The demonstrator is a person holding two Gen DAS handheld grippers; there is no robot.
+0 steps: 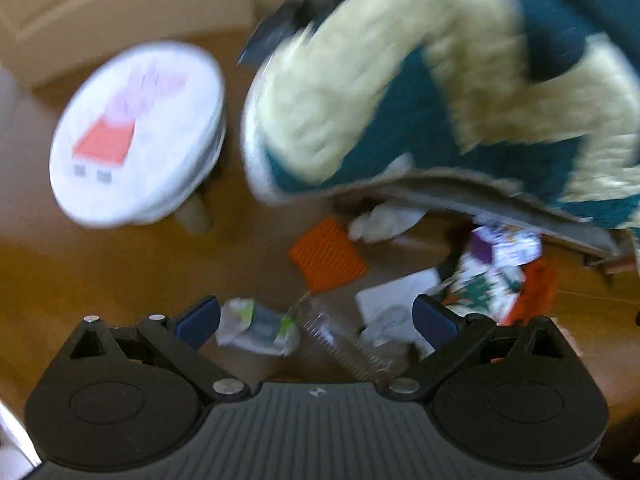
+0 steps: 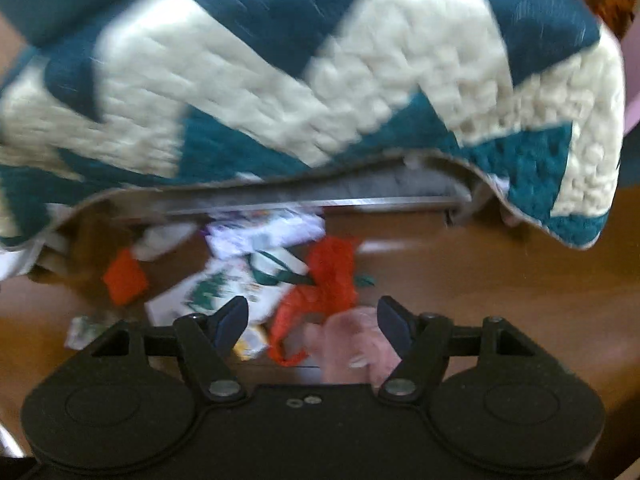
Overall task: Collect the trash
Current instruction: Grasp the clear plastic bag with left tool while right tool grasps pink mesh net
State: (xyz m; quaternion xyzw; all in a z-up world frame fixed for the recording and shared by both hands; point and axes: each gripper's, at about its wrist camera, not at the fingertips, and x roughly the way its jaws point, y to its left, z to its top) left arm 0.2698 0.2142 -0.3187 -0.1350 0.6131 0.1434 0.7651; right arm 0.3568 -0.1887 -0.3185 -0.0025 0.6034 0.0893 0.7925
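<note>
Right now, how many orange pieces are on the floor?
2 that I can make out: an orange ribbed piece lying flat near the left gripper, and a crumpled orange bag ahead of the right gripper. The blanket may hide more.

Teal and cream zigzag all over the blanket, thin grey edge along its hem. Below it, a bright orange-red bag on the warm brown floor. There's a ridged orange mat, a white paper, a white-and-green crumpled wrapper. The round white stool shows a pink pig in a red dress. Dark blue pads on black grippers.
</note>
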